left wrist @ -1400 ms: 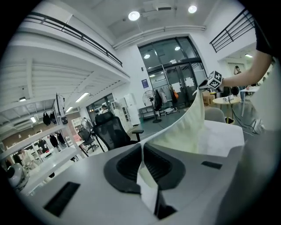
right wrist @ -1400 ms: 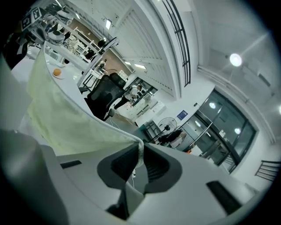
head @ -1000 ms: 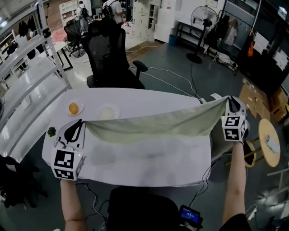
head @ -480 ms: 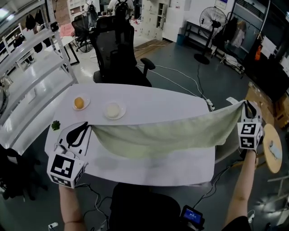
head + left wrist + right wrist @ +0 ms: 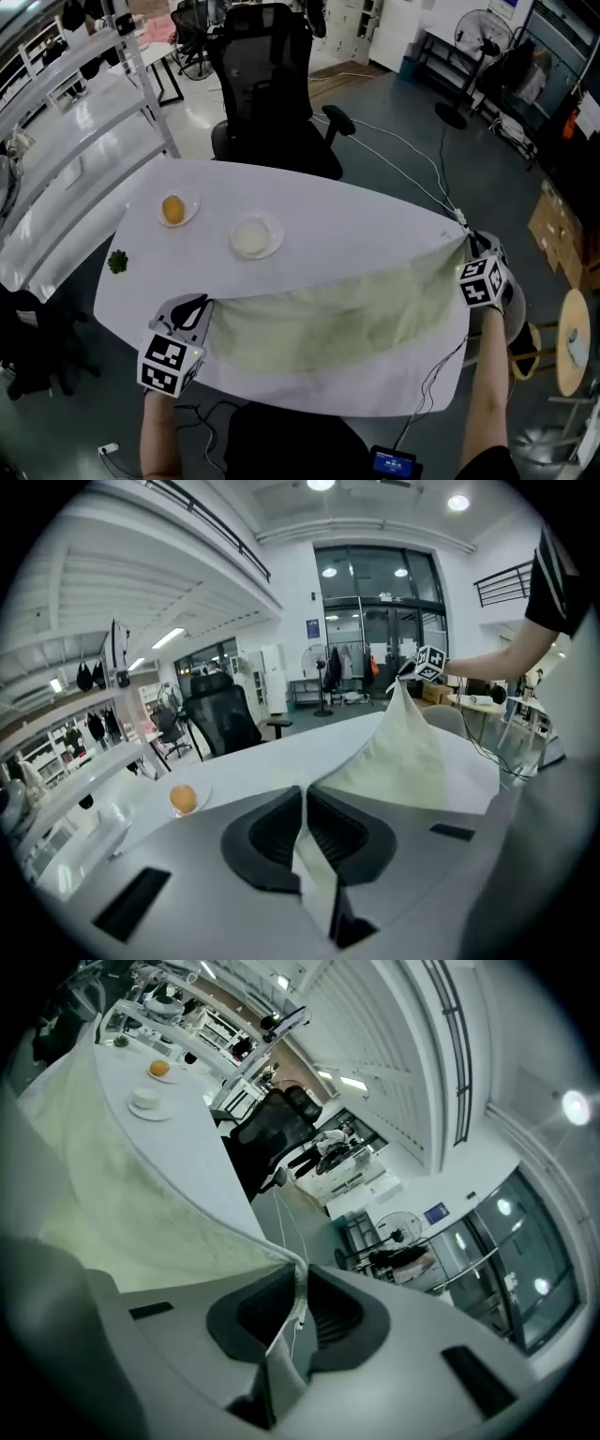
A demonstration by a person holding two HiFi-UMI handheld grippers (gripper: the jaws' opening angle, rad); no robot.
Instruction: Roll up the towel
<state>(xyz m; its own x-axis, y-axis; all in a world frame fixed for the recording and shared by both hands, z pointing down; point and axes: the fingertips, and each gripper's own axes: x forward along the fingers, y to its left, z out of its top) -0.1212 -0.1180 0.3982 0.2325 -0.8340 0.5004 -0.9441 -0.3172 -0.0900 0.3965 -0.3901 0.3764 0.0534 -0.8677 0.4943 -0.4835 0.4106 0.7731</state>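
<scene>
A pale green towel (image 5: 337, 314) lies spread flat across the near half of the white table (image 5: 328, 211), stretched between my two grippers. My left gripper (image 5: 200, 309) is shut on the towel's left corner near the table's front left edge; that corner (image 5: 305, 841) shows pinched between the jaws in the left gripper view. My right gripper (image 5: 469, 246) is shut on the towel's right corner at the table's right edge, and the cloth (image 5: 298, 1283) runs between its jaws. The towel (image 5: 112, 1194) fans out leftward over the tabletop in the right gripper view.
A small plate with an orange fruit (image 5: 174, 208) and a white bowl (image 5: 252, 235) sit on the far left part of the table. A green sprig (image 5: 117, 262) lies near the left edge. A black office chair (image 5: 272, 84) stands behind the table, a round stool (image 5: 574, 342) at right.
Both grippers have come down with the towel. It hung sagging above the table before; now it lies flat on the tabletop, with the right gripper drawn in to the table's right edge.
</scene>
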